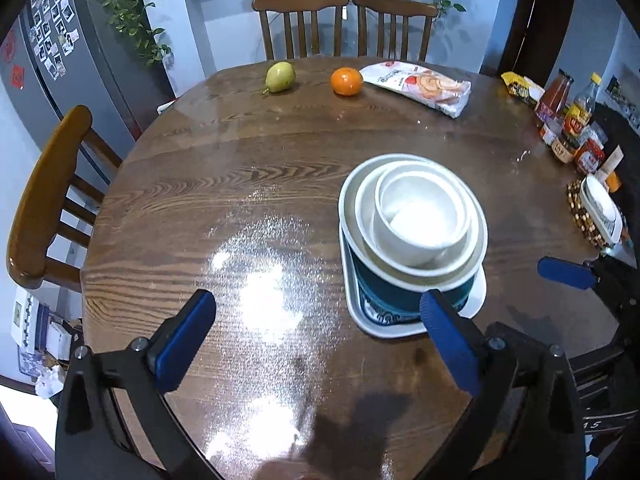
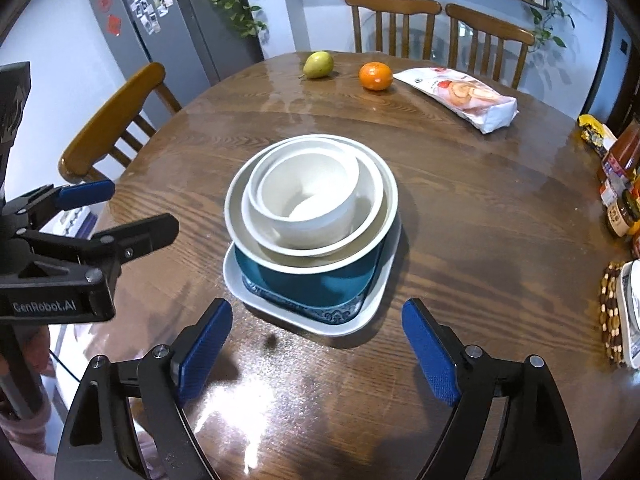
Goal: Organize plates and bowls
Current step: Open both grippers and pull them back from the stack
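Note:
A stack of dishes stands on the round wooden table [image 1: 240,184]. A white square plate [image 2: 360,316] is at the bottom, with a blue patterned plate [image 2: 340,312] on it. A blue bowl [image 2: 312,280] with a white inside sits on that, and two nested white bowls [image 2: 312,200] lie inside it. The stack also shows in the left wrist view [image 1: 412,216]. My left gripper [image 1: 316,320] is open and empty, left of and in front of the stack. My right gripper [image 2: 316,332] is open and empty, just in front of the stack.
A pear [image 1: 280,77], an orange [image 1: 346,81] and a snack bag [image 1: 424,86] lie at the table's far side. Bottles and jars [image 1: 568,120] stand at the right edge, with a beaded mat [image 2: 610,312] under a white dish. Wooden chairs [image 1: 44,200] surround the table.

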### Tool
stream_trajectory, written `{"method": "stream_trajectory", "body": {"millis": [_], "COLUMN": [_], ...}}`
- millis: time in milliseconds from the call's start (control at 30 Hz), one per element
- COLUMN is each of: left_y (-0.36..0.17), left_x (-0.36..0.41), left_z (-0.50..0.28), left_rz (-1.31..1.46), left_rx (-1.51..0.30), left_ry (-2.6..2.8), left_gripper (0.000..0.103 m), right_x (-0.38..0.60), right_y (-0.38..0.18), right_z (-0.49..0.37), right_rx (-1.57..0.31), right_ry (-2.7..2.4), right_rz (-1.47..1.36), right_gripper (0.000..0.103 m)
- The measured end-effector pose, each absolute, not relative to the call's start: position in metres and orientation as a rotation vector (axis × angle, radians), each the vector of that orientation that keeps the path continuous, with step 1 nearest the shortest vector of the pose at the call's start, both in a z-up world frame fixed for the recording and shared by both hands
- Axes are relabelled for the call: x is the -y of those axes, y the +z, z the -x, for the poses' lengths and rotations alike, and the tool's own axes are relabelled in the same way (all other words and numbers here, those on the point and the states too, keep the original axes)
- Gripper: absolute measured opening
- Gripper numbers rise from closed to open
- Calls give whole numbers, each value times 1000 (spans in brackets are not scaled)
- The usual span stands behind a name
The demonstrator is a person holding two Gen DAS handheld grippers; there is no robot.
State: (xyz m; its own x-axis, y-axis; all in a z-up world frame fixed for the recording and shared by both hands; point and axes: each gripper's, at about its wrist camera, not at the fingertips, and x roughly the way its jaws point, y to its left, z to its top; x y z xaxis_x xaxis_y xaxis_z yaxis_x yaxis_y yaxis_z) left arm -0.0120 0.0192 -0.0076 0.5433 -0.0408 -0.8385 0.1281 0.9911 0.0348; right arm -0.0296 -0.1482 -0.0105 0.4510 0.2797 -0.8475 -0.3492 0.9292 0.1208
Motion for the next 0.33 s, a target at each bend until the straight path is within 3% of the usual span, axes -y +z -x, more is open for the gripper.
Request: {"method": "stream_trajectory", "body": {"millis": [333], "left_y": [-10], "left_x": [-15], "left_z": [22], "left_rz": [-112], "left_rx": [-985], "left_ry": [-106], "left_gripper": [102], "right_x": [147], "right_y": [-10], "right_z": [35], "right_rx": [-1032], "right_ry": [386], "right_rz": [65], "right_gripper": [87]}}
